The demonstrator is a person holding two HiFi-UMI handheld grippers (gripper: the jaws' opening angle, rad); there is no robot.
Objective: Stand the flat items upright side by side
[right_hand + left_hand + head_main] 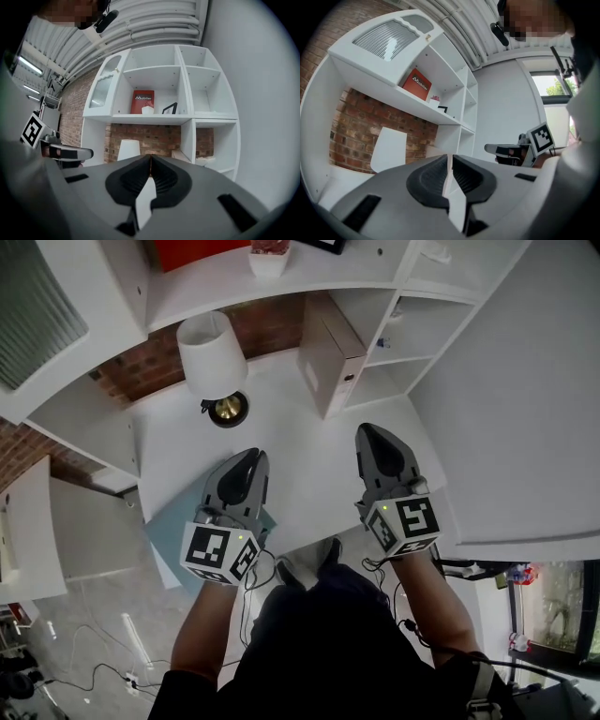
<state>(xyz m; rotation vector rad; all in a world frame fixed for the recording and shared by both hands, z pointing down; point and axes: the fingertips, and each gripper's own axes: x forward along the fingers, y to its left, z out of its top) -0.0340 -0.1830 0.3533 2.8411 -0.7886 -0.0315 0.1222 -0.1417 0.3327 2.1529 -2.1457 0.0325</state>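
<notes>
The left claw (pixel 450 158) is pressed together, its dark ribbed pads meeting at the tips with nothing between them. The right claw (pixel 150 157) is likewise pressed together and empty. In the head view both claws point level and away from the person. They sit side by side but well apart over the near part of the white tabletop (pixel 309 474). Each carries its marker cube (pixel 220 554) at the end nearest the person's forearms.

A teal flat item (pixel 173 521) shows just under and beside the left claw, at the tabletop's near left edge. It lies flat as far as it can be seen. The claw hides much of it, and I cannot tell whether it rests on the tabletop or lower down.

Farther back, a beige flat item (pixel 326 357) stands upright on the tabletop, against a divider of the white shelf unit (pixel 412 277). To its left stands a lamp (pixel 211 351) with a white shade and a brass-coloured base, in front of the brick wall (pixel 141 376).

On the shelf above, a red box (pixel 142 102) stands beside a small white pot (pixel 148 110) and a dark picture frame (pixel 169 108).
</notes>
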